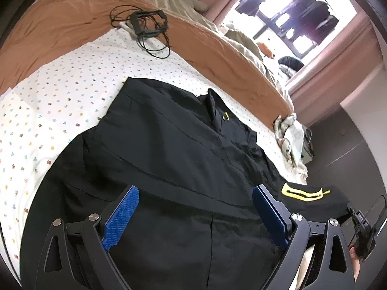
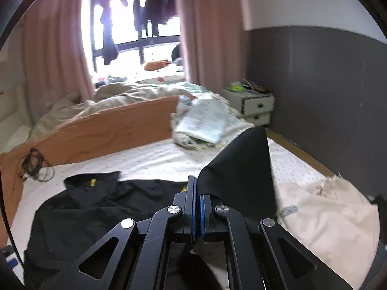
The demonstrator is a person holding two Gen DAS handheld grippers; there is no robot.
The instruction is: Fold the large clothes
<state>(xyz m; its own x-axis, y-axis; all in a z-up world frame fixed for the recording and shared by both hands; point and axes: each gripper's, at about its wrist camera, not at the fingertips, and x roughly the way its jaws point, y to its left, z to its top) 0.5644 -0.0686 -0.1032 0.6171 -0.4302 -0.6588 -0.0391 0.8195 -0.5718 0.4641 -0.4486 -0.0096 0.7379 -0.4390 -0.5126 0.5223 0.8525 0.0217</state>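
Left wrist view: left tongs (image 1: 195,207) spread wide apart, gripping nothing, hovering over a black garment (image 1: 169,149) laid flat on the dotted sheet (image 1: 60,91) — collar ahead of the tips, yellow-trimmed sleeve (image 1: 307,193) just right of the right pad. Coiled black cable (image 1: 145,24) far ahead.

Right wrist view: right tongs (image 2: 196,193) pressed together, clamped on a raised black fold — 1 corner peaking ahead-right. Rest of garment flat to the left. Crumpled bedding (image 2: 205,120) ahead.
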